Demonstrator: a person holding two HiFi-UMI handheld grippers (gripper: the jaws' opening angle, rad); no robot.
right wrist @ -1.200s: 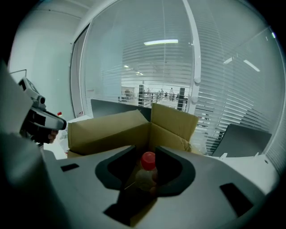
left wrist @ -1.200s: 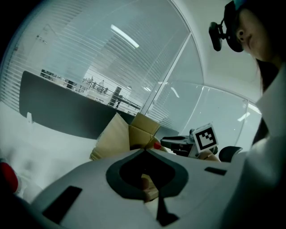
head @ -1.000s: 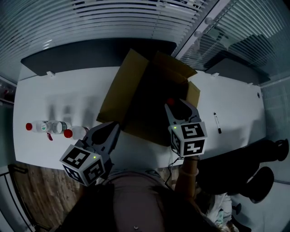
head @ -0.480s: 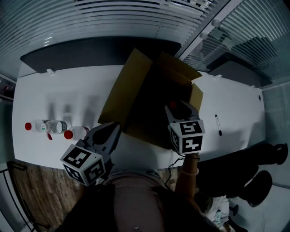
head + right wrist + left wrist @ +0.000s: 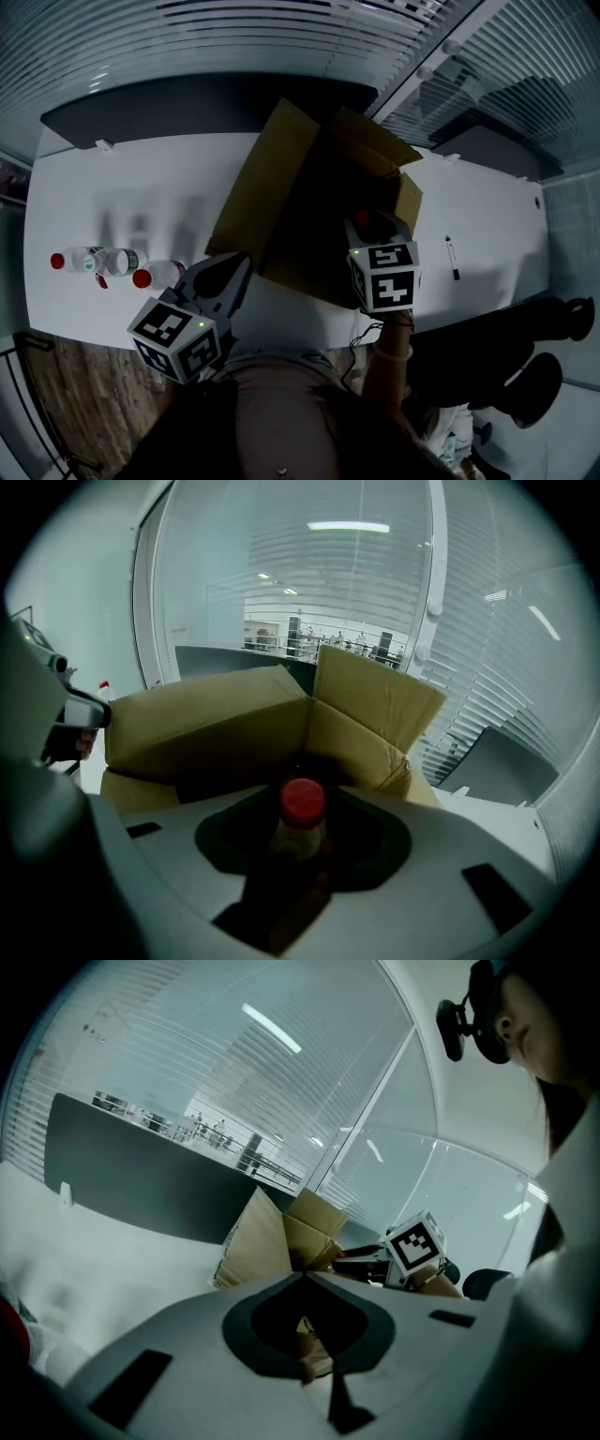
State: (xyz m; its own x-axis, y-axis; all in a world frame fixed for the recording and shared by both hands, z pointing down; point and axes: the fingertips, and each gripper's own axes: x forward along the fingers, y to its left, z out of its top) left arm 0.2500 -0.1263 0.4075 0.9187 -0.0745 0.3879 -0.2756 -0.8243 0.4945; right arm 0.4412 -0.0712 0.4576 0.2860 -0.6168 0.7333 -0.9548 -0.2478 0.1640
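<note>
The red-capped bottle is clamped upright between the fingers of the right gripper. It has been carried forward and now hangs over the open cardboard box just ahead. The left gripper is shut on nothing, with loose bottles to its left.
</note>
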